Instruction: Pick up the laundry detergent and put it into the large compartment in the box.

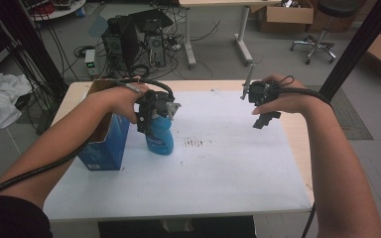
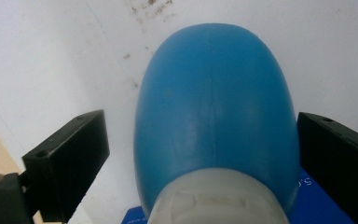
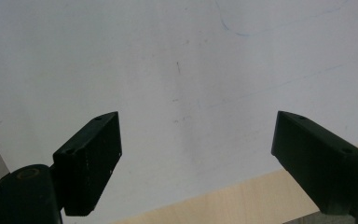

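Standing upright on the white table sheet point(image 1: 228, 163), just beside the blue carton point(image 1: 104, 148), the blue bottle point(image 1: 159, 136) had its long axis vertical, white cap point(image 2: 216, 198) uppermost. The left gripper point(image 1: 154, 116) straddled it from above, jaws spread: one touched the shoulder, the other stood clear. Closing evenly below the cap, centred, would have avoided tipping it. The right gripper point(image 1: 264, 116) hung apart, jaws wide and empty.

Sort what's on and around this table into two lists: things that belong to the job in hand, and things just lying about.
In the job:
- blue bottle, standing between the open left tongs
- blue box beside it, top open

Lying about:
- right tongs, open, idle above the white table
- computer tower on the floor
- cardboard box
- office chair
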Demonstrator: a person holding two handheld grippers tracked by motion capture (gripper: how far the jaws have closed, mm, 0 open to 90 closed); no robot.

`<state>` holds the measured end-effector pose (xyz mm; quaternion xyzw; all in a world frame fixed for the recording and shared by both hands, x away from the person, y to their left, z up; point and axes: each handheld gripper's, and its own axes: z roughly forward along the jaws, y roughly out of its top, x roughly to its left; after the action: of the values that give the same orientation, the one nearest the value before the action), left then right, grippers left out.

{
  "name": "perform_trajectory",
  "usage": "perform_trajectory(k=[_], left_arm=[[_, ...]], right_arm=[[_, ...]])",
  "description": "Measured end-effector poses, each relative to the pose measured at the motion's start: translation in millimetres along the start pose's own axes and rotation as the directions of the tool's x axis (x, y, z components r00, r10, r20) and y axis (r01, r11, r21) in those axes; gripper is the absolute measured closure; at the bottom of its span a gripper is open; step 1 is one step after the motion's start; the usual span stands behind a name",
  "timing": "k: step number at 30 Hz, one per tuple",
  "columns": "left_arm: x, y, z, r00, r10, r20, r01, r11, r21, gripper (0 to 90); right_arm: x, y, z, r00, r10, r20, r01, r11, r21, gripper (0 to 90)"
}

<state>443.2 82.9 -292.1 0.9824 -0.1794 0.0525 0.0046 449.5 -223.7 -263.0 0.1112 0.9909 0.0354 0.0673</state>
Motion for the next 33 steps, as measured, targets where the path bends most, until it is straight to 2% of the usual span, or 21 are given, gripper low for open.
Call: perform_trajectory(k=[9,12,21,24,28,33], left_arm=[[-1.3,0.0,-0.2,0.9998,0.019,-0.001,-0.019,0.9997,0.011,15.4],[-1.8,-0.2,1.4,0.9999,0.011,0.006,-0.011,0.9998,0.019,15.7],[-2.2,-1.5,1.9,0.9997,0.021,-0.008,-0.021,0.9997,0.014,19.3],[-2.6,-2.2,2.1,0.9998,0.022,0.006,-0.022,0.9997,0.014,24.5],[-2.7,-4.3,1.3,0.9999,0.01,0.005,-0.01,0.9999,0.011,24.6],[-3.3,-4.4,1.2,0.9999,0.014,0.0,-0.014,0.9998,0.014,26.3]], right_arm=[[-0.8,1.0,0.3,1.0,0.002,0.001,-0.002,1.0,0.003,16.2],[-0.7,1.4,0.7,1.0,0.002,0.0,-0.002,1.0,0.004,16.2],[-1.8,1.7,2.6,1.0,0.0,-0.004,0.0,1.0,0.005,16.2],[-1.9,2.0,3.1,0.9999,0.009,-0.005,-0.009,1.0,0.005,16.2],[-2.2,2.1,3.5,1.0,0.009,-0.004,-0.009,1.0,0.006,16.2],[-2.9,1.6,4.2,0.9999,0.012,-0.008,-0.012,1.0,0.009,16.2]])
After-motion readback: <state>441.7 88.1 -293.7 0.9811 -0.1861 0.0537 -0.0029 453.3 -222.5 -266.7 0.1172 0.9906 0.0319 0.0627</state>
